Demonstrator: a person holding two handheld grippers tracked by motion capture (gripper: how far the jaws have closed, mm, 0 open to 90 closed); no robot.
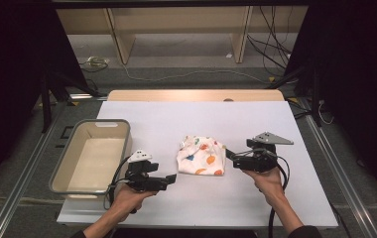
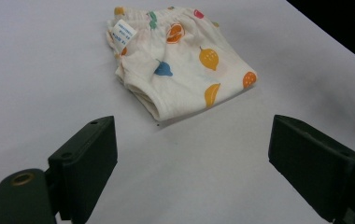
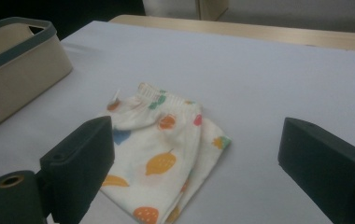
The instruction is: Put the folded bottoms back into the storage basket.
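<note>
garment: little folded pair of fruit-print shorts, lying flat near the middle of the white table, waistband end pointing away from the person. Looks already folded up into a neat packet, so I'd say the folding part is basically done.

left tool: the left tool is just beside the shorts' near-left corner, jaws wide apart, nothing in them. In the left gripper view the shorts sit a bit ahead of the jaws, not touched.

right tool: the right tool is right up at the shorts' right edge, jaws spread too and empty. In the right gripper view the cloth lies low between the jaws, no pinch on it.

bin: beige bin on the left edge of the table, empty.

what's left: my guess is grab the packet and drop it in the bin. Neither has happened yet.
</note>
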